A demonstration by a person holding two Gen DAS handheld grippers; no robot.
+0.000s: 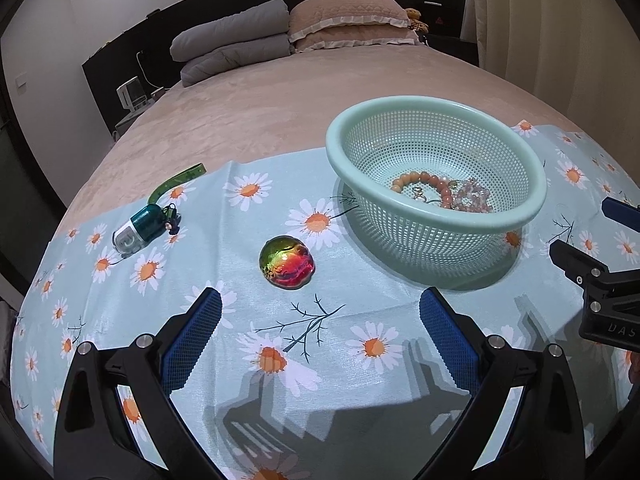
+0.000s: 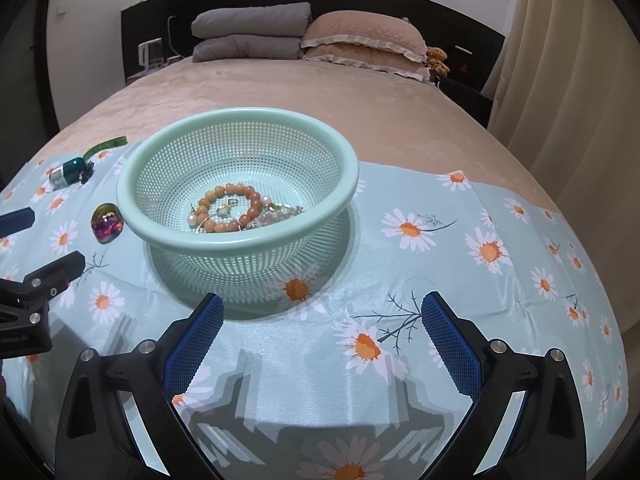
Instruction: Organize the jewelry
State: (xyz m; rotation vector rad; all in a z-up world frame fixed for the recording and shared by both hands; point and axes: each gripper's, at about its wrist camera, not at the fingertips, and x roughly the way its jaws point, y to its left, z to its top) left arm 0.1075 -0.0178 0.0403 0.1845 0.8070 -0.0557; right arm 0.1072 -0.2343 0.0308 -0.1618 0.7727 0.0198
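Note:
A mint green perforated basket [image 1: 340,160] [image 2: 132,216] sits on a daisy-print cloth [image 1: 248,320] [image 2: 440,280] on the bed. Inside lie an orange bead bracelet [image 1: 420,179] [image 2: 228,192], a pink bead bracelet [image 1: 474,198] and small earrings. An iridescent red-green gem [image 1: 287,262] [image 2: 106,222] lies on the cloth left of the basket. A teal capsule charm with a green strap [image 1: 142,228] [image 2: 70,170] lies farther left. My left gripper [image 1: 320,304] is open and empty, just short of the gem. My right gripper [image 2: 322,308] is open and empty in front of the basket.
The cloth covers the near end of a pink bed [image 1: 280,100]. Grey folded blankets [image 2: 248,32] and pink pillows [image 2: 360,40] are at the headboard. A curtain [image 2: 560,100] hangs at the right. The right gripper shows at the right edge of the left wrist view [image 1: 600,280].

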